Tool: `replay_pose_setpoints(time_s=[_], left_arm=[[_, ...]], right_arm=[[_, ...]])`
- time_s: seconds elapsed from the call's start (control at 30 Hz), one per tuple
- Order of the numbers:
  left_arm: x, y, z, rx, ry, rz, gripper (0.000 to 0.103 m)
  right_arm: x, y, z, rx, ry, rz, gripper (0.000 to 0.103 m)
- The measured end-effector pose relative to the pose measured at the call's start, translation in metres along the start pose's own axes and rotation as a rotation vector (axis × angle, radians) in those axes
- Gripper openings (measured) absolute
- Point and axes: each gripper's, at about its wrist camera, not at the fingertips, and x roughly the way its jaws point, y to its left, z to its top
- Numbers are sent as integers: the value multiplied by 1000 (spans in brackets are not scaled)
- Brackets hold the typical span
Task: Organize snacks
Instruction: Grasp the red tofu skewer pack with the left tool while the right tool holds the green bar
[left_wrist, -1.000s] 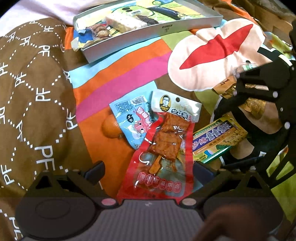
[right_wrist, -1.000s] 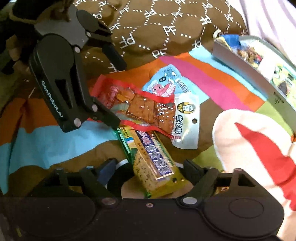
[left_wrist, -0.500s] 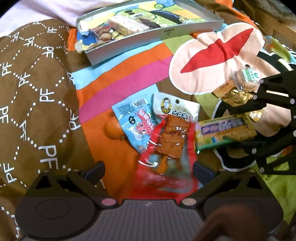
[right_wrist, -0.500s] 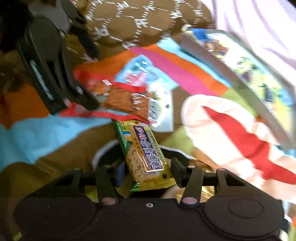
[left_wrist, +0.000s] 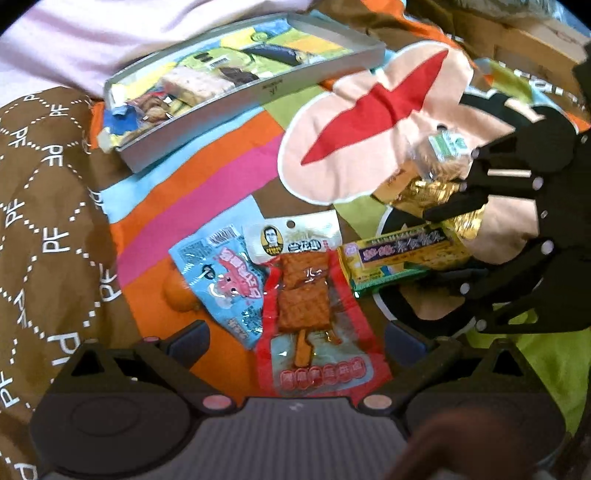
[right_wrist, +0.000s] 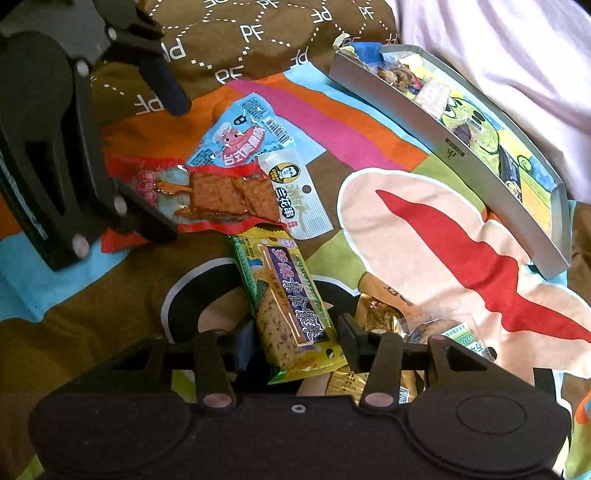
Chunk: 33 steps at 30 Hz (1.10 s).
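Between the right gripper's fingers sits the green-and-yellow cracker bar, pinched at its near end, its far end pointing toward the red packet. And look at the left wrist view: same bar stretched sideways, the right gripper clamped on its end. Just beside it on the patterned bedspread, a gold foil packet and a clear wrapped biscuit lie by the right finger.

Over to the left gripper: jaws spread wide, nothing between them but the red packet of skewered tofu lying flat on the cloth, its white header pointing away. Whether the fingers touch it, I cannot tell. Tucked partly under the tofu's left edge is a blue snack packet, and an orange round thing peeks out from beneath that.

Farther back, the grey tray rests on the bedspread, already holding several wrapped snacks, against a pale pink fabric.
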Motion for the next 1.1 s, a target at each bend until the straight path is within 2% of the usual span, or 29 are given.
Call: replay_pose_setpoints(time_s=[0.2,0.4,0.57,0.77,0.87,1.0,1.1], left_arm=[[18,2,5,-26,42,-10,100],[22,20,2,-144,85,-82,79],[21,33,2,-230,94,-117,76],[24,27,3,-195,101,-96,79],[24,26,3,-187,102,-89,79],[23,28,3,-202,101,-91,75],[19,30,3,-225,94,-92,68]], right_arm=[[0,-1,0,1,-3,1,52],[0,-3,-1,21,-15,1,53],[1,-3,-1,32,-21,3,53],[4,-9,-1,74,-39,47,57],[8,-17,-1,125,-39,73,64],[12,-26,-2,198,-35,120,62],[10,-25,-3,213,-42,129,58]])
